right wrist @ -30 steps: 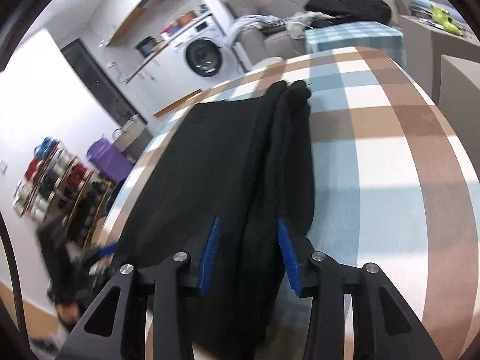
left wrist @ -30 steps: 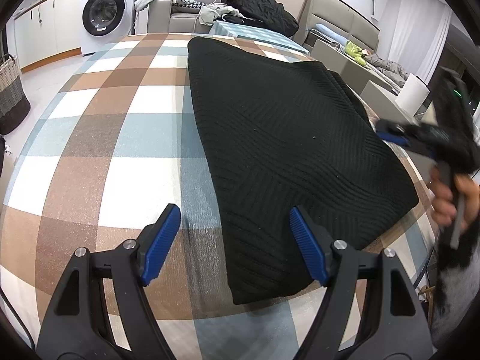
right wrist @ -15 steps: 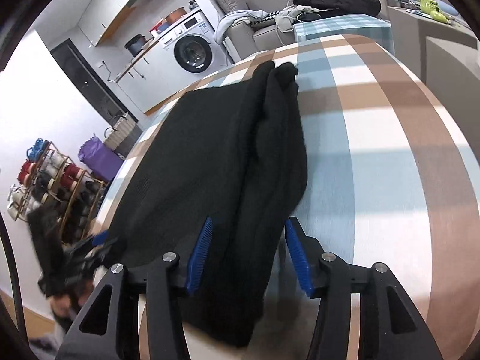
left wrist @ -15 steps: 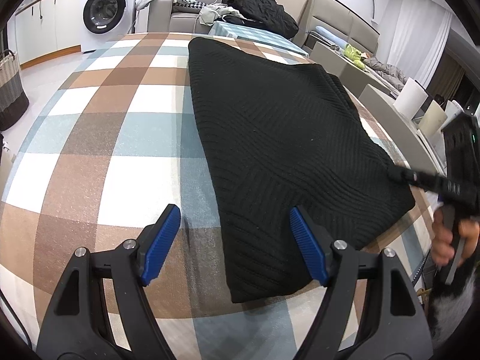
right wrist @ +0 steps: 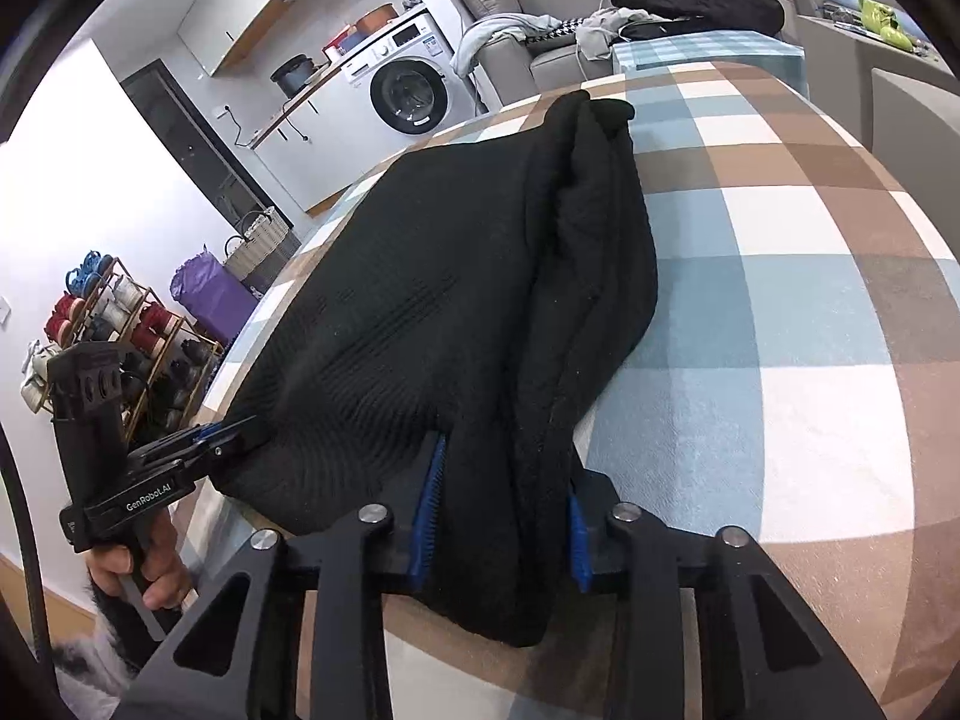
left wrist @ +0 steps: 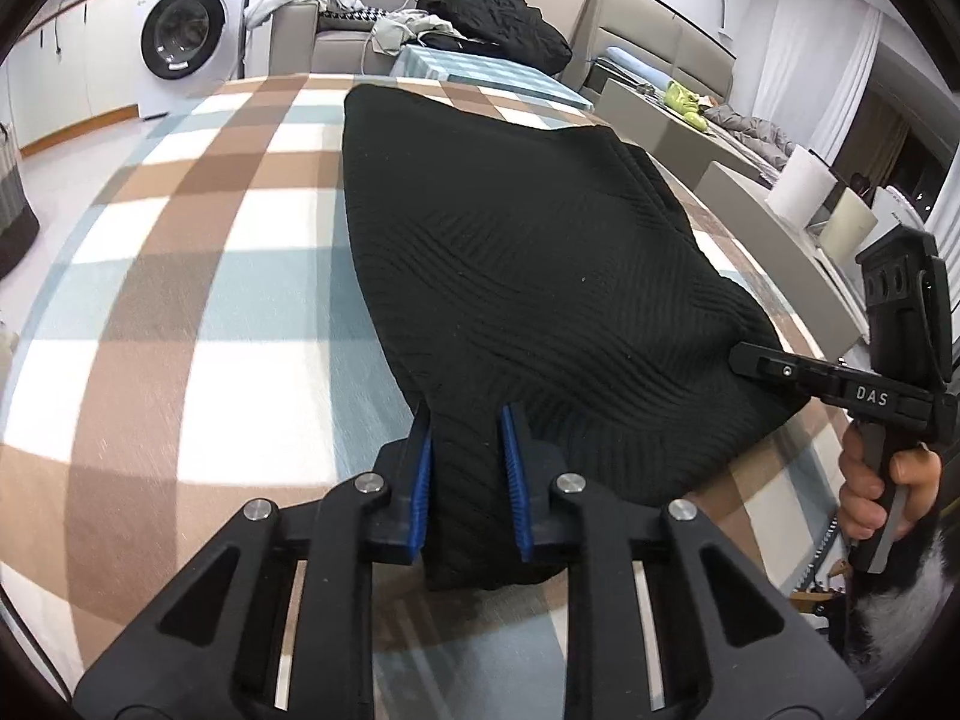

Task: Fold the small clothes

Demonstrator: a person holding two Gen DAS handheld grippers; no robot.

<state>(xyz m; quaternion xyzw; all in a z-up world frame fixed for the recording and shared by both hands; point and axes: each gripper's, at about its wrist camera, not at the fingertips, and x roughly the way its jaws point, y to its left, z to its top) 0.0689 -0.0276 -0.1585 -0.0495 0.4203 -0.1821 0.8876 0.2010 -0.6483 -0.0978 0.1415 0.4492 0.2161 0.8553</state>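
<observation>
Tools, left (left wrist: 465,480) and right (right wrist: 498,516), both closing onto black sweater (left wrist: 540,276) hem, checked cloth (left wrist: 198,276) beneath.

the checked tablecloth (left wrist: 198,276) lies bare left of the black knit garment (left wrist: 510,252), and again on its right in the right wrist view. grey cabinets (left wrist: 750,222) border the table's right edge.

Washing machine (left wrist: 186,36) beside grey sofa (left wrist: 336,42)
</observation>
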